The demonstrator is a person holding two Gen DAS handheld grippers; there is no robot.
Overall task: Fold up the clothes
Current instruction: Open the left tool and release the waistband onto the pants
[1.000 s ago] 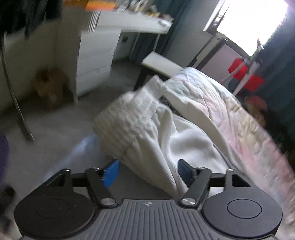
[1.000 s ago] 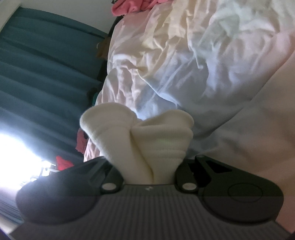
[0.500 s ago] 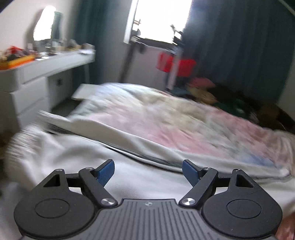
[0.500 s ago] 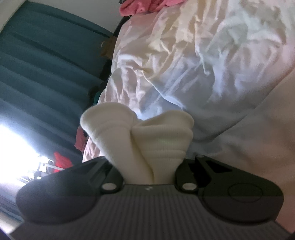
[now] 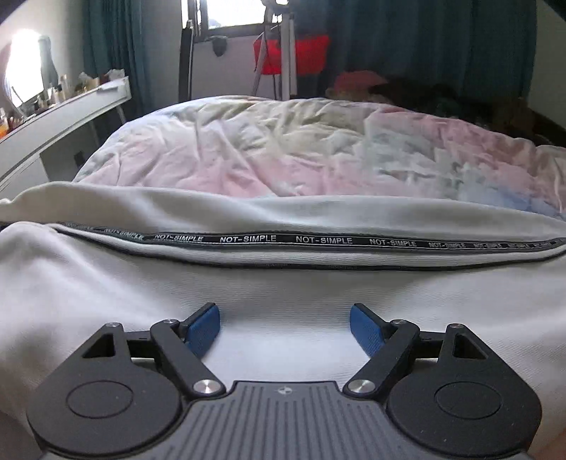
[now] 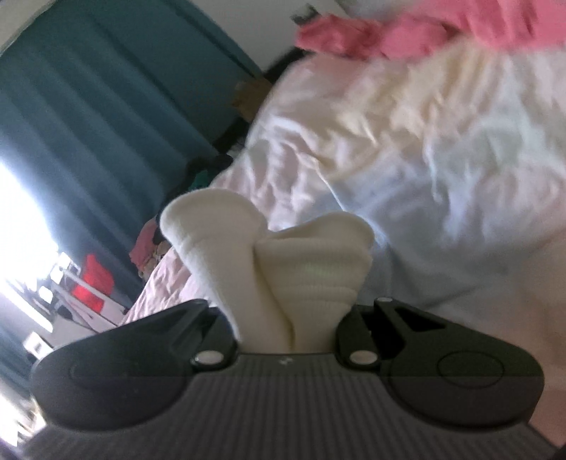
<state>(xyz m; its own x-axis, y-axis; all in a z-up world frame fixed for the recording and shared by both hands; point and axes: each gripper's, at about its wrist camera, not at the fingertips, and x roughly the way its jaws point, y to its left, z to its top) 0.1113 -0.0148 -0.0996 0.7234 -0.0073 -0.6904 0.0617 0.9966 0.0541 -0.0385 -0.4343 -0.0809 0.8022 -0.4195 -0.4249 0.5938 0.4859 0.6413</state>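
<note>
Across the rumpled pastel duvet (image 5: 283,152) lies one white garment (image 5: 283,283) with a lettered black tape, and the left gripper (image 5: 284,327), now swung in low over it, has just widened its jaws, with cloth below them but unpinched. One right gripper (image 6: 284,318) stays clamped on a bunched cream fold (image 6: 272,254), so the next fold looks about to begin

Bed (image 5: 148,148) covered by a rumpled pastel quilt (image 5: 300,148) in pink, white and pale blue. White garment (image 5: 283,283) lies spread across the quilt's near edge, flat, with a black tape (image 5: 283,240) printed "NOT-SIMPLE" running along its opened side. Beyond the quilt's far end, a pink cloth (image 6: 406,32) sits bunched; contact with the quilt unclear, blurred.
</note>
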